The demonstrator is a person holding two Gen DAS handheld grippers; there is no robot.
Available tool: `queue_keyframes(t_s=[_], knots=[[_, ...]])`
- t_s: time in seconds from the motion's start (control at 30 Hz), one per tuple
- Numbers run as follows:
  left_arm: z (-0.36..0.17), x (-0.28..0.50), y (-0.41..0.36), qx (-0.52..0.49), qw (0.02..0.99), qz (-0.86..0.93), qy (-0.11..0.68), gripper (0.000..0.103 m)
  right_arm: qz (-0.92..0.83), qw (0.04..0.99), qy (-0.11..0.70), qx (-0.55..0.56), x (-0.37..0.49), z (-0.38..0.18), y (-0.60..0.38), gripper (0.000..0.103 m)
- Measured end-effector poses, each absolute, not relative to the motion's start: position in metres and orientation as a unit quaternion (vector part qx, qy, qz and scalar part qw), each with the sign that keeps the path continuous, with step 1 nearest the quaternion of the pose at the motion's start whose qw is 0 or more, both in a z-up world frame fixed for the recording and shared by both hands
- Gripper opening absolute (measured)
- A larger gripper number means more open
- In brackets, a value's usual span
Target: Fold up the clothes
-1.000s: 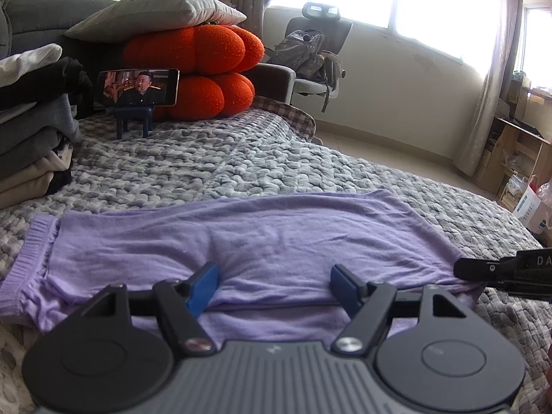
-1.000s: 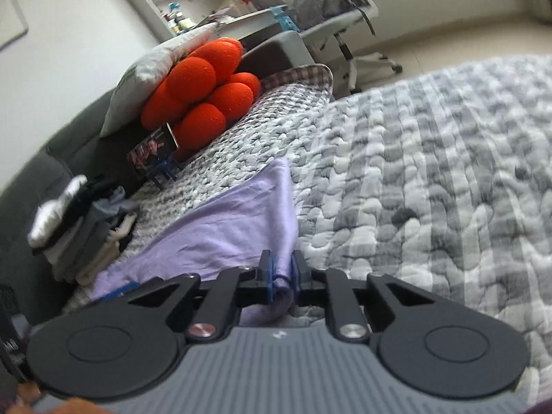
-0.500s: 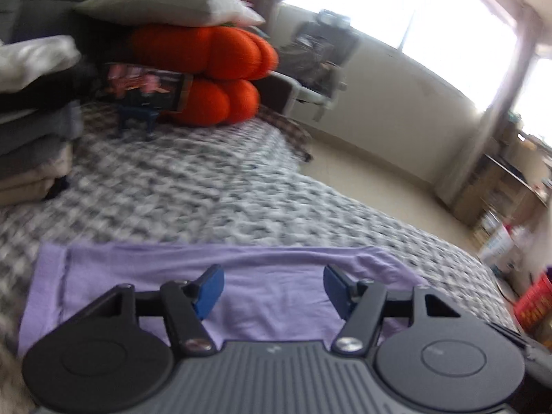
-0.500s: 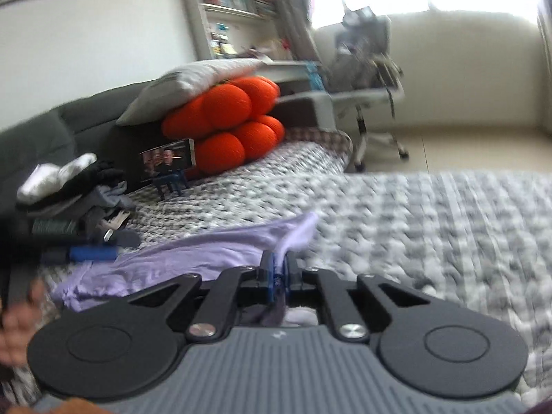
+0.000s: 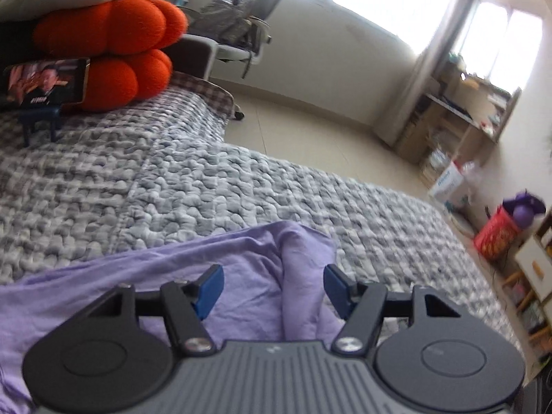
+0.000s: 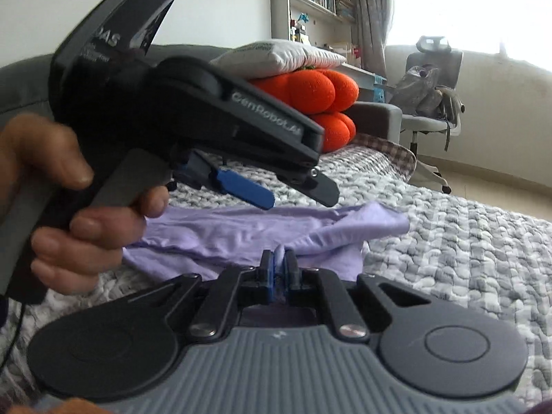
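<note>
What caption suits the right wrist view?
Right gripper pinches the lilac knit garment over the grey quilted bedspread.

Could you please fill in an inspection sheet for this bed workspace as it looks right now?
Surface: grey-and-white quilted bedspread, rumpled texture, bare beyond the garment.
Job's things: lilac garment lies on the bedspread, its right end lifted and bunched into a ridge.
Clutter: phone on a small blue stand in front of the orange cushions, with a grey pillow on top.
Grippers: right gripper shut on a pinch of the lilac garment; left gripper open above the garment, pads clear of it.
Cables: a thin dark cable hangs below the person's hand.
Surroundings: office chair with a bag, bookshelves, bright windows, boxes on the floor.
</note>
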State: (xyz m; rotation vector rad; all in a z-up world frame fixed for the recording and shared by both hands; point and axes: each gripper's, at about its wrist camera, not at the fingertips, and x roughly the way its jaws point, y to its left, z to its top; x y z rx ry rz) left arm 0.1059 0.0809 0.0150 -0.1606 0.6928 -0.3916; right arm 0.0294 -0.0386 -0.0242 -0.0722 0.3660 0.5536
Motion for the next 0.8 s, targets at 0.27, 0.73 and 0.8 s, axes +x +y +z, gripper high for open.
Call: queue_keyframes(t_s=[0.27,0.73,0.8], knots=[[0.001,0.097,0.119,-0.144,0.916,-0.153,0.341,0.066,0.225,0.961,0.162,0.0,0.032,-0.019,-0.053,0.007],[-0.002,0.075,0.192,-0.26,0.902,-0.105,0.327,0.066,0.297,0.941,0.156,-0.032,0.051,-0.001,-0.008,0.007],[-0.008,0.073,0.197,-0.264,0.899,-0.1,0.334,0.066,0.333,0.921,0.17,-0.106,0.043,-0.011,0.027,0.007]])
